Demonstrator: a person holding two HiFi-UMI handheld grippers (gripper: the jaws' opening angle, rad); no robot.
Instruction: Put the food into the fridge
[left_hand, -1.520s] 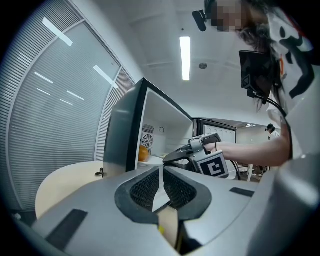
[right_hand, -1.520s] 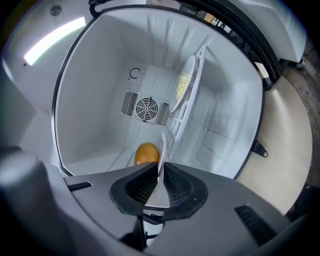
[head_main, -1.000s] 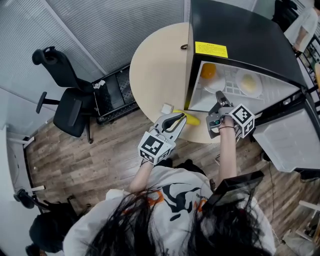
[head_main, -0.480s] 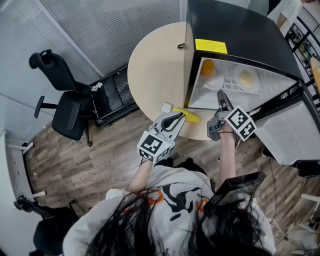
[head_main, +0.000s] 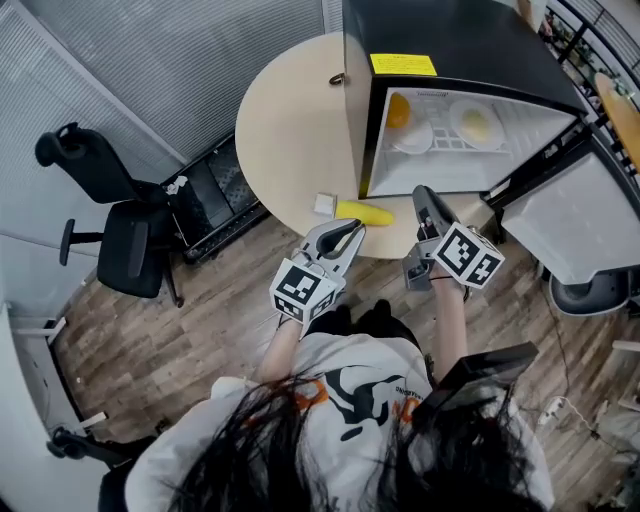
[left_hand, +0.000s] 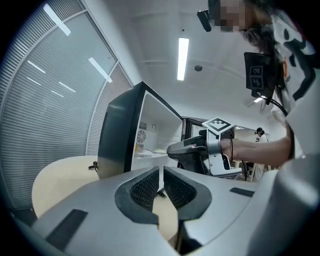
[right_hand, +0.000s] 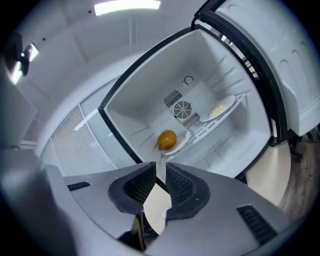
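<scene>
A black mini fridge (head_main: 450, 40) stands open on the round beige table (head_main: 290, 130). On its wire shelf sit an orange on a plate (head_main: 398, 110) (right_hand: 167, 139) and a plate of pale food (head_main: 476, 123) (right_hand: 218, 108). A long yellow food item (head_main: 365, 213) lies on the table before the fridge. My left gripper (head_main: 350, 233) hovers just short of it, jaws together and empty. My right gripper (head_main: 422, 196) points at the fridge opening from the table's edge; its jaws are closing with a thin gap and nothing between them. The left gripper view shows the right gripper (left_hand: 187, 148) beside the fridge (left_hand: 120, 135).
The fridge door (head_main: 585, 235) hangs open to the right. A small white block (head_main: 325, 204) lies next to the yellow food, and a small dark object (head_main: 338, 79) rests by the fridge's far corner. A black office chair (head_main: 120, 225) and a low black rack (head_main: 215, 190) stand left of the table.
My right gripper has drawn back a little from the fridge opening toward the table's edge. The left gripper stays by the yellow food. The head view has shifted.
</scene>
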